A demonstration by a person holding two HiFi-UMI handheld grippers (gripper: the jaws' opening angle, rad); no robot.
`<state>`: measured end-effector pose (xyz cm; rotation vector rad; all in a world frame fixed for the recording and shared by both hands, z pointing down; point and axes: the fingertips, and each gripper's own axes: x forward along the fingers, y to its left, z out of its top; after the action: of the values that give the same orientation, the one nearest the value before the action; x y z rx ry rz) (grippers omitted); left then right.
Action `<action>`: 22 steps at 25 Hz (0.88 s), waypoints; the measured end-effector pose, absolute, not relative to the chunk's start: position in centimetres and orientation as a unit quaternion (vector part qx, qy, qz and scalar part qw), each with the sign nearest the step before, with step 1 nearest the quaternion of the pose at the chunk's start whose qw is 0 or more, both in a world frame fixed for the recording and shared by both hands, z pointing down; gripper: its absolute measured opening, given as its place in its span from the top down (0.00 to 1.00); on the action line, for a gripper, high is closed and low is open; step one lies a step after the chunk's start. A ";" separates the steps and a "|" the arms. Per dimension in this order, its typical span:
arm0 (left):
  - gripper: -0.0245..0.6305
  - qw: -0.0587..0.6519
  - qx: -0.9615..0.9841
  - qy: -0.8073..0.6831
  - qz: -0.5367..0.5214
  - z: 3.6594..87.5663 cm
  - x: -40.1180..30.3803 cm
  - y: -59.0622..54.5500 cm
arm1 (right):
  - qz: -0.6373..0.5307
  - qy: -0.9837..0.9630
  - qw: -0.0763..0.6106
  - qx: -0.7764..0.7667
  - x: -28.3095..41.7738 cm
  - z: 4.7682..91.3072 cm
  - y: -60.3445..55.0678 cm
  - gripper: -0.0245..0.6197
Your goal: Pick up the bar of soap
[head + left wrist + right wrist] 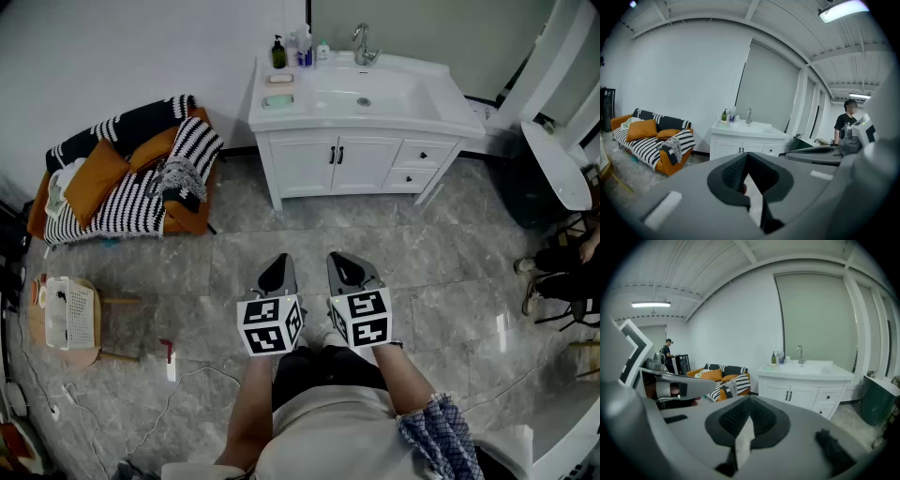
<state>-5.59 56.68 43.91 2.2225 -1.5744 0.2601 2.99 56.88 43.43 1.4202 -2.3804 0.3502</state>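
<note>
Showing the head view first: both handheld grippers hang side by side over the grey marble-look floor, well apart from the white bathroom vanity with a moulded basin (356,150). The left grey two-jaw gripper (278,267) and the right grey two-jaw gripper (349,269) each have their jaws pressed together, with nothing between them. On the countertop left of the basin lie two small, flat, rounded-rectangular pieces. The beige bar of soap (279,79) lies nearer the wall and the pale green bar of soap (277,100) nearer the front edge. They are too small to tell whether each rests in a dish. A dark green pump bottle (278,53) stands behind them beside the chrome tap (362,45).

Left gripper view: the left gripper (746,157) points toward the vanity (740,143); its ribbed pads meet at the tip. The soap is too small to make out.

Right gripper view: the right gripper (750,401) likewise faces the vanity (806,385), with its jaws closed on nothing.
</note>
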 end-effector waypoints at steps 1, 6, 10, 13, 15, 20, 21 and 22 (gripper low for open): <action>0.95 0.199 0.796 -0.564 0.095 43.9 -5.4 56.7 | 0.122 -0.840 0.174 0.500 3.1 43.4 56.8 0.94; 0.95 0.195 0.796 -0.564 0.100 43.9 -4.9 56.4 | 0.117 -0.840 0.175 0.499 3.6 43.0 56.2 0.94; 0.95 0.193 0.795 -0.567 0.097 43.6 -5.0 56.1 | 0.111 -0.838 0.178 0.503 3.8 43.0 55.9 0.94; 0.95 0.193 0.794 -0.568 0.097 43.7 -4.9 55.8 | 0.109 -0.838 0.180 0.503 4.0 43.0 55.6 0.94; 0.95 0.193 0.796 -0.565 0.100 43.9 -4.5 55.7 | 0.112 -0.841 0.175 0.499 4.2 43.1 55.6 0.94; 0.95 0.199 0.799 -0.559 0.103 44.2 -3.0 55.7 | 0.100 -0.861 0.155 0.474 4.6 42.4 56.1 0.94; 0.95 0.199 0.797 -0.560 0.102 44.2 -2.9 55.6 | 0.104 -0.862 0.150 0.473 4.7 42.3 56.0 0.94; 0.95 0.198 0.797 -0.562 0.101 44.0 -2.8 55.5 | 0.111 -0.863 0.146 0.470 5.0 42.2 55.8 0.94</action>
<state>-2.78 55.51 43.98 2.2293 -1.5732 0.2829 4.99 55.76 42.19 1.3548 -2.4862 0.3205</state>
